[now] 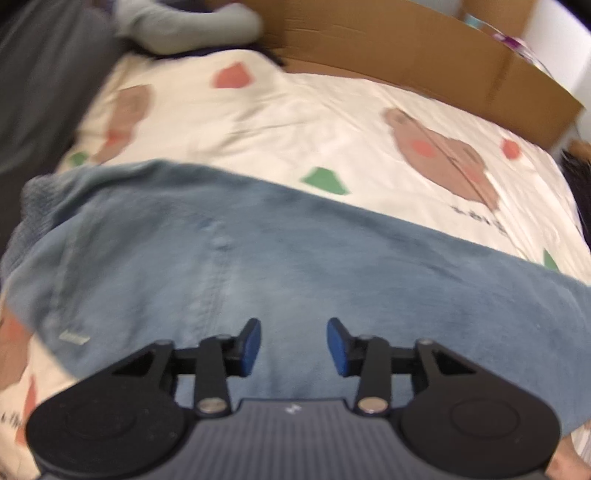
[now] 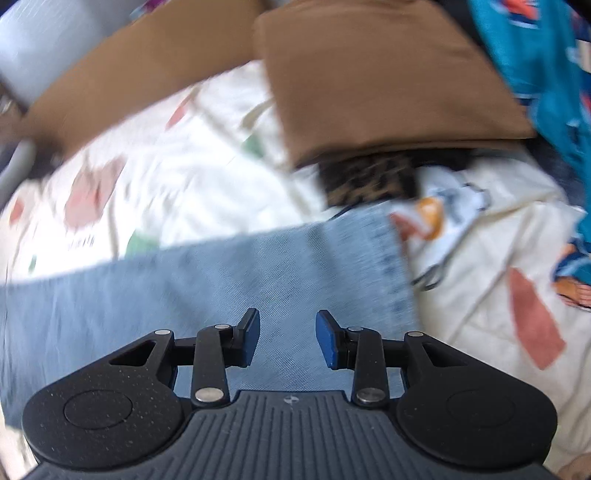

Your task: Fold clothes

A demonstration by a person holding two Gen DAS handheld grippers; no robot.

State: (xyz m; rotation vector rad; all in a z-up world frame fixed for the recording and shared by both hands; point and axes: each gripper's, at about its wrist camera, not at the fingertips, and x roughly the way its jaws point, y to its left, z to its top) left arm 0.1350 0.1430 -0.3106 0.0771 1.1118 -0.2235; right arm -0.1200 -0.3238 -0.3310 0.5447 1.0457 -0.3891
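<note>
A pair of blue jeans [image 1: 258, 266] lies flat across a cream bedsheet [image 1: 332, 122] printed with bears and coloured shapes. My left gripper [image 1: 294, 345] is open and empty, just above the waist end of the jeans, near the fly seam. In the right wrist view the leg end of the jeans [image 2: 280, 266] lies on the sheet with its hem at the right. My right gripper [image 2: 287, 338] is open and empty above that leg end. Both views are blurred.
A cardboard box [image 1: 424, 55] stands along the far edge. A grey garment [image 1: 184, 26] and dark cloth [image 1: 40, 92] lie at far left. In the right wrist view, a folded brown garment [image 2: 388, 74], a dark patterned cloth [image 2: 369, 177], a white printed garment [image 2: 454, 206] and a teal garment [image 2: 546, 74].
</note>
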